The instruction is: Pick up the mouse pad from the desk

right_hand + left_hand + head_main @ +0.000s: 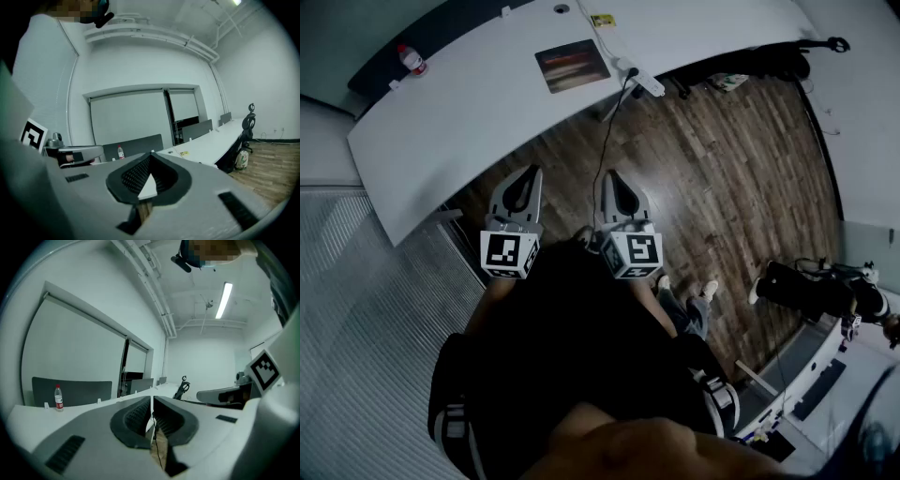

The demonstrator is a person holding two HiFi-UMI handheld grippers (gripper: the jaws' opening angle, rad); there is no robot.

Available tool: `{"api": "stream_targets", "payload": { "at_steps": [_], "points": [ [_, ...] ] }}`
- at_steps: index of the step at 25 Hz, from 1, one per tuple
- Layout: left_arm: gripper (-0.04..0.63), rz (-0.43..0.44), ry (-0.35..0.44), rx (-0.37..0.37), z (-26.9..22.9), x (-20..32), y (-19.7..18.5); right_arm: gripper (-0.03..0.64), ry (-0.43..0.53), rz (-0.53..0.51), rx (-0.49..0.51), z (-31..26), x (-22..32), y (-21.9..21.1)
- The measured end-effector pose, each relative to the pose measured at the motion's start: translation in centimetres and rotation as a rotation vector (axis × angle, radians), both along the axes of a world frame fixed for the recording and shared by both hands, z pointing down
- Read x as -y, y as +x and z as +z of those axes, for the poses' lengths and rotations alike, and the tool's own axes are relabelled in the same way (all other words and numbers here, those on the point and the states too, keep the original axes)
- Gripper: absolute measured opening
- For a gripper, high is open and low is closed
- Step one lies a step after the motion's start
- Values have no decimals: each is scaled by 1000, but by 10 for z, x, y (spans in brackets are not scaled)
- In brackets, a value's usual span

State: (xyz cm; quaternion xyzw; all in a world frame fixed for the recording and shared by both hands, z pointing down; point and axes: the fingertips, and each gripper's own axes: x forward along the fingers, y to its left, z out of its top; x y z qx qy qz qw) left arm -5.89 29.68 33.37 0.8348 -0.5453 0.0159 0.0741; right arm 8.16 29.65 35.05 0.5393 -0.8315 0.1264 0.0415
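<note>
A dark rectangular mouse pad [572,65] lies flat on the long white desk [469,103], well ahead of both grippers. My left gripper [528,173] and right gripper [613,178] hang side by side over the wooden floor, short of the desk's near edge, both pointing toward it. Each has its jaws shut with nothing between them. In the left gripper view the shut left gripper [152,401] faces the desk top, and in the right gripper view the shut right gripper [151,157] does the same. The mouse pad is hidden in both gripper views.
A water bottle [412,60] stands at the desk's far left by a grey divider [72,391]. A white power strip [647,84] with a black cable [605,141] hangs off the desk edge. A yellow label [602,20] lies on the desk. An office chair [248,123] and equipment [825,286] stand to the right.
</note>
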Motion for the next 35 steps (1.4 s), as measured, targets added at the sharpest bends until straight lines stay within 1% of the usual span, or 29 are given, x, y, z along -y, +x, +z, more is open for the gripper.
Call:
{"api": "stream_targets", "payload": {
  "at_steps": [7, 10, 12, 18, 23, 28, 31, 35],
  "points": [
    [15, 8, -3, -5, -1, 0, -2, 0, 3, -1, -1, -1, 1, -4],
    [15, 12, -1, -9, -2, 0, -5, 0, 6, 10, 17, -5, 2, -7],
    [15, 16, -2, -12, -1, 1, -10, 2, 6, 18, 33, -7, 2, -11],
    [15, 40, -3, -16, 1, 6, -30, 2, 20, 28, 22, -9, 4, -34],
    [15, 73, -6, -13, 6, 15, -55, 2, 12, 66, -4, -3, 7, -58],
    [15, 125, -21, -13, 20, 17, -76, 2, 1, 118, 6, 7, 4, -80],
    [15, 150, -35, -11, 27, 21, -81, 2, -7, 144, -10, 9, 5, -84],
    [15, 166, -56, -28, 36, 22, -78, 2, -15, 166, -19, 12, 9, -81]
  ]
}}
